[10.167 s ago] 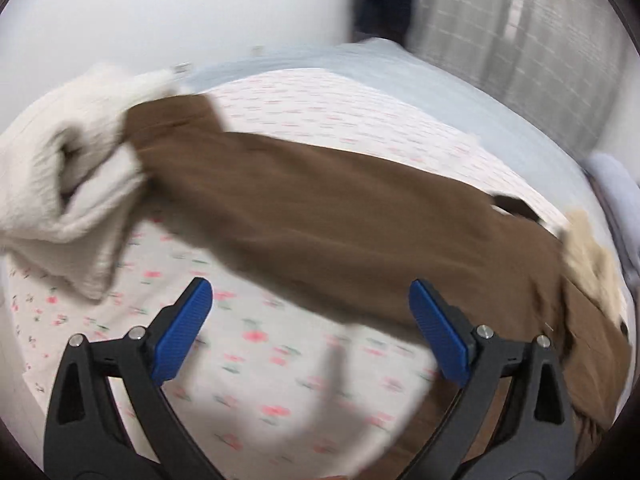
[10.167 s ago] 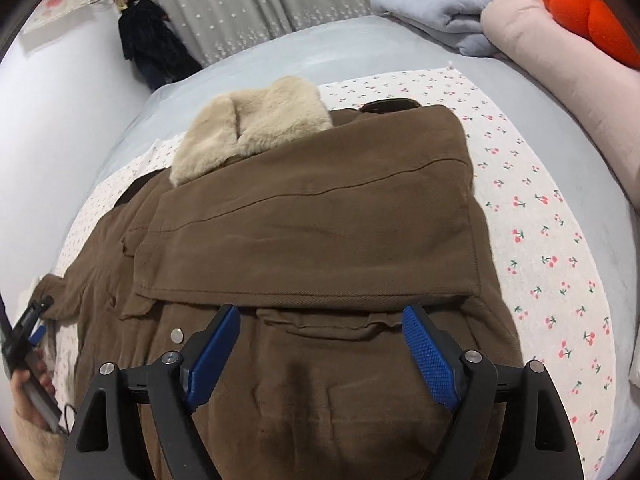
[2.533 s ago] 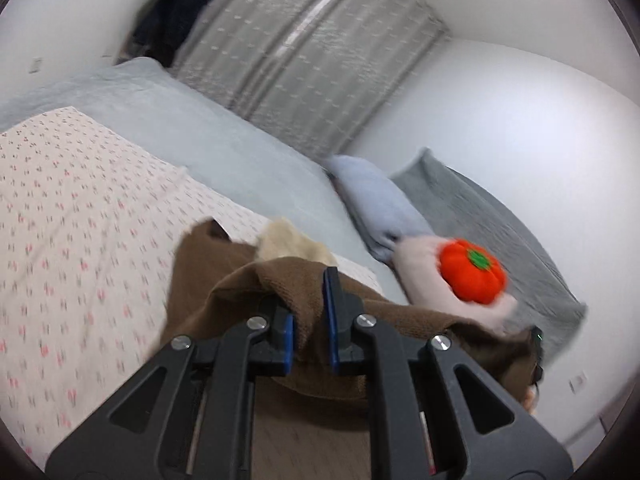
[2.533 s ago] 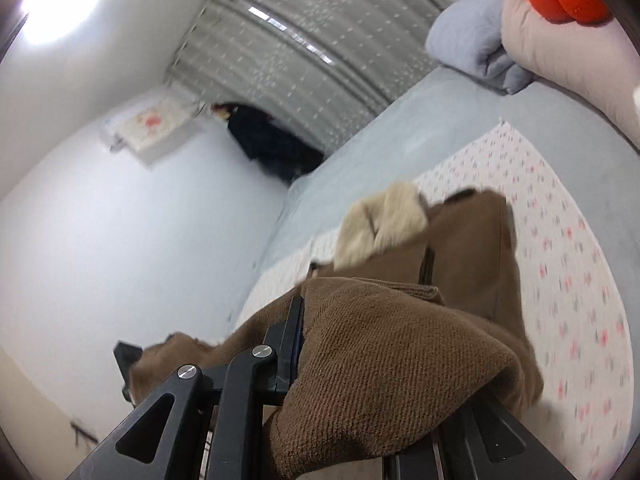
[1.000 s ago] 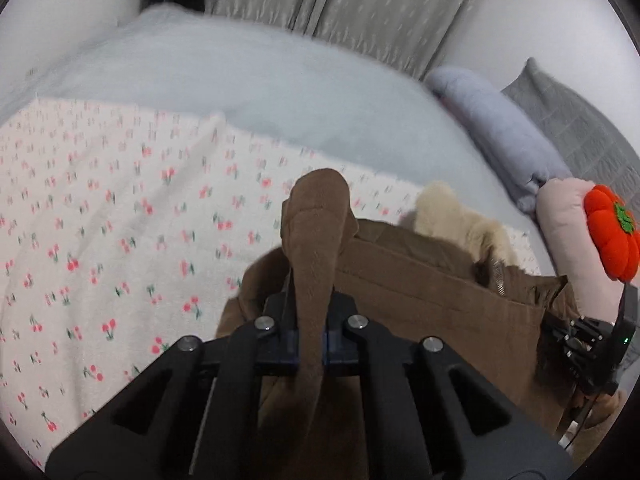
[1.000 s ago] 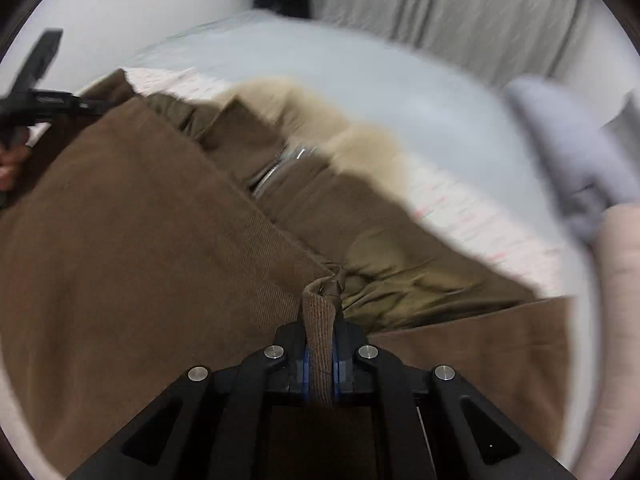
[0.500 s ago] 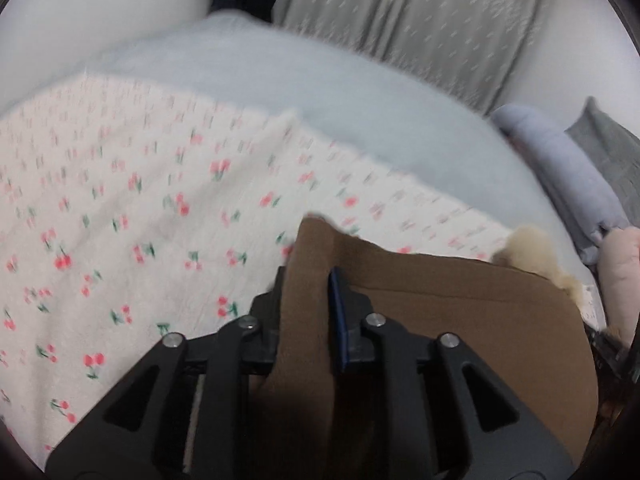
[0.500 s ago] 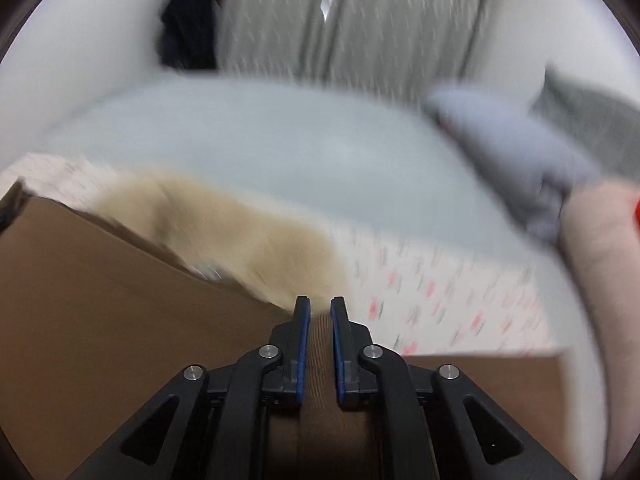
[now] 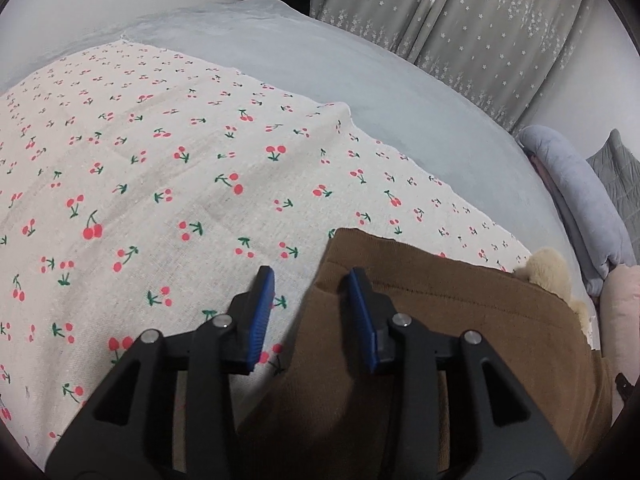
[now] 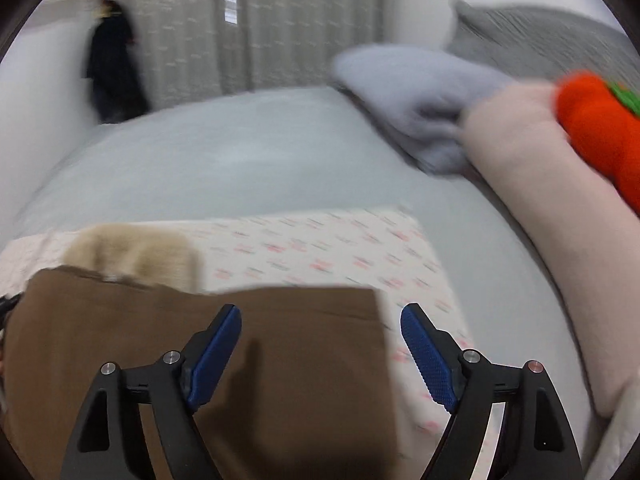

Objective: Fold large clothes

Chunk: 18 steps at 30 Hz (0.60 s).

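On the bed point(image 9: 256, 48), over the cherry-print sheet point(image 9: 140, 168), you are looking at one brown coat point(image 9: 440, 320), folded into a flat block with its pale fur collar point(image 9: 548, 270) peeking out at the far edge.

Left tongs point(image 9: 312, 312): you are holding them apart, gripping nothing, hovering over the coat's near left corner, one blue pad above the sheet and the other above the brown cloth.

Right tongs point(image 10: 320, 344): you are holding these wide apart too, empty, straddling the coat's right edge point(image 10: 378, 320).

Handling, as a judgement: you are dealing with a thick, soft, corduroy-like fabric that is probably heavy for its size. It is likely to sag and drag rather than slide, and stacked layers are likely to spring open if you let go early. For a further fold, you are best off pinching through all layers at the two corners of one edge, biting deep so the bulk does not slip out.

Left view only: you are seeing the stitched seam point(image 9: 440, 290) running across the top layer, the crisp fold at the coat's left corner, and the sheet's broad bare stretch to the left.

Right view only: you are seeing, through motion blur, the pink pillow point(image 10: 540, 208) and the orange plush toy point(image 10: 596, 120) well apart from the coat, and the sheet's right border point(image 10: 436, 248) just beyond the coat's edge. The grey-blue blanket point(image 10: 416, 100) is showing more fully here.
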Tool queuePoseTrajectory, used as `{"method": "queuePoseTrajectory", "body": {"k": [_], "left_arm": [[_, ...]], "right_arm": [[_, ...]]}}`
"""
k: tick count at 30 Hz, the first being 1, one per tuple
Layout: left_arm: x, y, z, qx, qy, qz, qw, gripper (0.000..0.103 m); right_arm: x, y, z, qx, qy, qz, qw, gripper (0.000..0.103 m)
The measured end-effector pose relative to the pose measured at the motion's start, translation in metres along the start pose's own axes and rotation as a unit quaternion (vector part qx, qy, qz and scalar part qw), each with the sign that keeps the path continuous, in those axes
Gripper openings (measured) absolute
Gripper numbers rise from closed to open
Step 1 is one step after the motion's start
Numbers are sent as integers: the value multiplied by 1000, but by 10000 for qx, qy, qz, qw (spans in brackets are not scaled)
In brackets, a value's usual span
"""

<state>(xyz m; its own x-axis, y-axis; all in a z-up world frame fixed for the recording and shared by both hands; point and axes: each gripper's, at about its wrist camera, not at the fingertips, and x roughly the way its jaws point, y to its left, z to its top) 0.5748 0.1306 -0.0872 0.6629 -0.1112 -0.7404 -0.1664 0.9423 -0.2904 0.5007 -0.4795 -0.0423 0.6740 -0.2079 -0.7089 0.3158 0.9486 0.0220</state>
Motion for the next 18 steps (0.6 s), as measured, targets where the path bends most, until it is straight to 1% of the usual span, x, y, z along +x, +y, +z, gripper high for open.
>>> {"method": "queuePoseTrajectory", "body": {"k": [1,2,3,4,5,6,7,8,9,10,11,12,13,14,15,16,17,18], "left_arm": [[0,-1,0,17,-10,19,10000,41],[0,-1,-1,17,-19,20,10000,41],[0,0,-1,4,-22,7,10000,41],[-1,2,-1,-23,-26,-16,10000,41],[-1,3,-1,-56,-31,-48,10000,41],[-1,4,-1,-83,-31,-71,9999,41],[-1,6,-2,-119,-27,-101,9999,42],[0,7,-2,-141,-25,-123,9998,42],[0,7,-2,-153,-23,-127,9998,42],[1,7,-2,-159,-23,-113,9998,42],[2,6,-2,-157,-6,-79,9998,42],[4,5,-2,-139,20,-17,9999,42],[4,3,-1,-101,37,42,9999,42],[4,0,0,-37,64,121,9999,42],[3,-5,1,61,125,268,9995,43],[1,-7,3,116,174,385,9990,45],[-5,-11,6,224,288,547,9978,45],[-16,-13,9,264,284,559,9977,45]], "right_arm": [[15,-19,-3,397,378,163,9984,84],[27,-29,-3,651,675,410,9947,71],[45,-39,-8,1085,1111,1035,9824,51],[54,-43,-12,1381,1344,1510,9696,18],[54,-44,-11,1459,1314,1557,9681,14],[44,-38,-7,1284,1083,1457,9750,11],[25,-30,-2,1000,604,1459,9824,10],[10,-31,2,911,214,1500,9842,9],[-9,-33,6,781,-333,1447,9858,9],[-12,-31,10,685,-521,1263,9883,9],[3,-33,11,628,-492,1074,9910,9],[32,-31,7,705,-106,1010,9923,9],[52,-29,-1,728,201,907,9930,12],[76,-22,-12,648,535,734,9938,17],[90,-15,-22,589,674,541,9945,17],[82,-12,-23,592,510,425,9960,19],[73,-18,-23,566,464,354,9967,25],[59,-17,-19,425,432,200,9980,28]]}}
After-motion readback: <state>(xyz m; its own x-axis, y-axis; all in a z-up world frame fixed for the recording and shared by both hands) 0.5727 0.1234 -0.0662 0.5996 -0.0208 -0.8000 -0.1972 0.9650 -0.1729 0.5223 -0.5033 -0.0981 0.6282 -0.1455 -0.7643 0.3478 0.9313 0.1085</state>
